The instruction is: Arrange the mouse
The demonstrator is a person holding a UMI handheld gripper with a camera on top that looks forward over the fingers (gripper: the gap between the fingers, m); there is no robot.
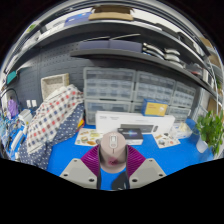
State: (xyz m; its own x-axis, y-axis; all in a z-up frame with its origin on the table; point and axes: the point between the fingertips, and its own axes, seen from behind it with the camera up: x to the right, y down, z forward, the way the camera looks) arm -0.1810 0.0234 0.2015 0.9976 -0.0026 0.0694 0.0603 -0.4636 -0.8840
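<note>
A beige mouse with a grey scroll wheel sits between my fingers, above the blue table. My gripper is shut on it, and both magenta pads press against its sides. The mouse's rear end is hidden between the pads. A dark shape shows below it, between the fingers; I cannot tell what it is.
Just beyond the mouse lies a white box-like object with papers beside it. A plaid cloth is draped at the left. A green plant stands at the right. Drawer cabinets and shelves line the back.
</note>
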